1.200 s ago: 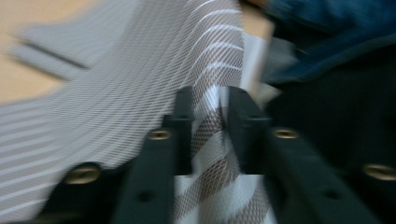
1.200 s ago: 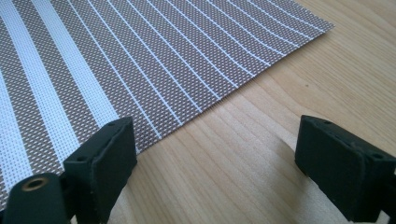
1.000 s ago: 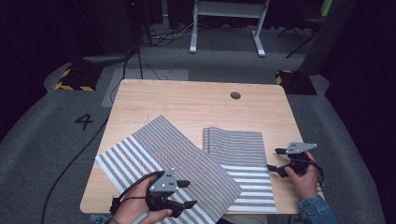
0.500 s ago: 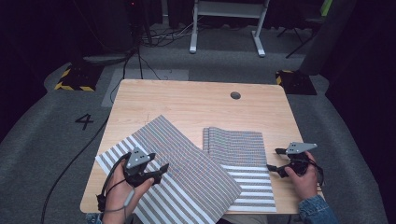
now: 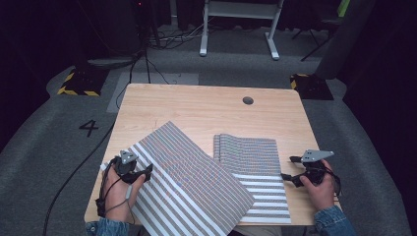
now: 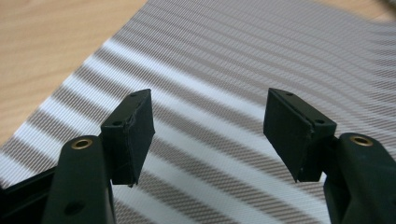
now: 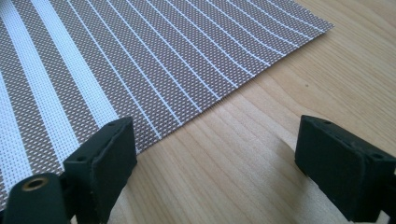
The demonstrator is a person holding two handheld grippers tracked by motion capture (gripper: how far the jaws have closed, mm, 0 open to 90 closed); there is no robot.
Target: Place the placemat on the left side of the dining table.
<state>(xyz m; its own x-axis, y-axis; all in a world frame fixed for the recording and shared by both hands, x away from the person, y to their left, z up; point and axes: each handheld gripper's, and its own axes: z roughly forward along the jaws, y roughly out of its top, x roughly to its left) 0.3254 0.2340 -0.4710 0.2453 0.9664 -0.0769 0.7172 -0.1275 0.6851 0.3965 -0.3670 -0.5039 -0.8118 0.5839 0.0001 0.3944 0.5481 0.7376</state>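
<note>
My left gripper (image 5: 140,172) hovers at the near-left edge of the angled striped mat (image 5: 192,179), fingers just opened wide, nothing between them. My right gripper (image 5: 290,169) sits open beside the second striped mat (image 5: 255,167), partly overlapped, on the wooden surface (image 5: 196,105).

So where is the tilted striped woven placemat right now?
In the high view, the tilted striped woven placemat lies front-left on the wooden table, overlapping the left edge of the second striped placemat, with the open left gripper at its left edge.
</note>
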